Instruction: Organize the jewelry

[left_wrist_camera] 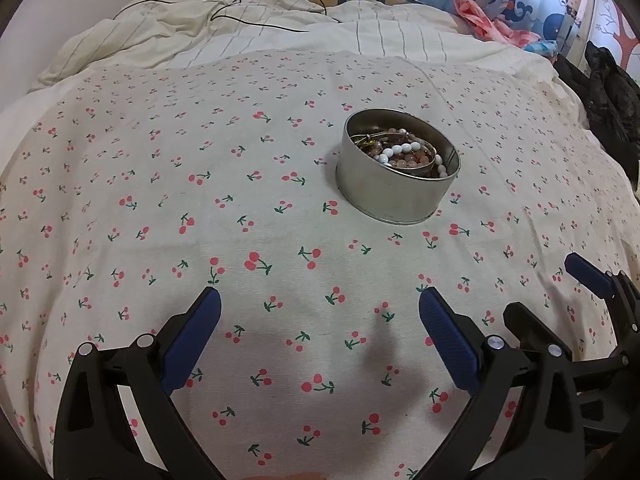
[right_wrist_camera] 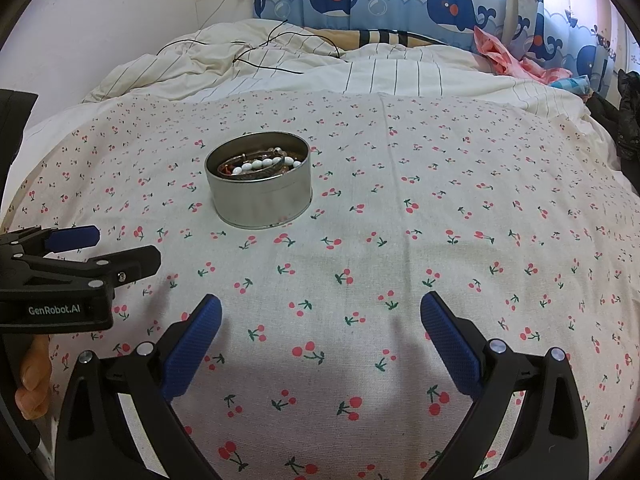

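My left gripper [left_wrist_camera: 320, 320] hangs with its jaws spread wide and empty over the near part of the cherry-print cloth [left_wrist_camera: 240, 208]; the bed under that cloth is soft, so anything I press on will sink or tip. Ahead and a little right of it sits the round metal tin [left_wrist_camera: 396, 192], upright, with the jewelry [left_wrist_camera: 404, 156] heaped inside: a white bead bracelet across brownish beads and a bangle, though I can't tell how tangled they are. My right gripper [right_wrist_camera: 320, 320] is likewise wide and holding nothing, with the tin to its far left. I judge the main risk is snagging; lift one strand and the rest may come up with it, or the light tin may drag and topple on the yielding bed, spilling beads into the folds.
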Action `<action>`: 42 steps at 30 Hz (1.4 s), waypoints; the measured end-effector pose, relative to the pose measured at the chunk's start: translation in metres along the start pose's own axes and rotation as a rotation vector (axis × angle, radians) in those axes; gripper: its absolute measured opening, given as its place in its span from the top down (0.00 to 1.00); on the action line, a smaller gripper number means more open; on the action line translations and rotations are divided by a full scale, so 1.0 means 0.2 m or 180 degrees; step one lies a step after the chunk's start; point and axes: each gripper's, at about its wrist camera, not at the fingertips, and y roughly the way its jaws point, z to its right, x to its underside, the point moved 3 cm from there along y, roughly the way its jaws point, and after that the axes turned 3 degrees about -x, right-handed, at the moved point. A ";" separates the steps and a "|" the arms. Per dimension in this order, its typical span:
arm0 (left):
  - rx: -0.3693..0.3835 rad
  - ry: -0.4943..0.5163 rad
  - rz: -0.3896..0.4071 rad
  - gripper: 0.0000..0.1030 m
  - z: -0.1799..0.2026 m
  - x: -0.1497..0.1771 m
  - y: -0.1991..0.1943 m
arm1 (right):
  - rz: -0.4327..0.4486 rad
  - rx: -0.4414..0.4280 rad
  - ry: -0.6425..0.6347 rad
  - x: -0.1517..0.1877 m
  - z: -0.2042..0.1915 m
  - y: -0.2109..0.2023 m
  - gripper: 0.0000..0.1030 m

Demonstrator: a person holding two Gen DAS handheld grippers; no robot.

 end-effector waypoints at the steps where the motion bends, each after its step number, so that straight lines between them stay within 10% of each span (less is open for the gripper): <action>1: -0.0001 0.0000 0.0001 0.07 0.00 0.00 0.00 | 0.0001 0.0000 0.0000 0.00 0.00 0.00 0.07; 42: -0.0056 0.0006 -0.0030 0.07 0.00 0.01 0.02 | -0.0009 0.0001 -0.0004 0.00 0.00 0.00 0.07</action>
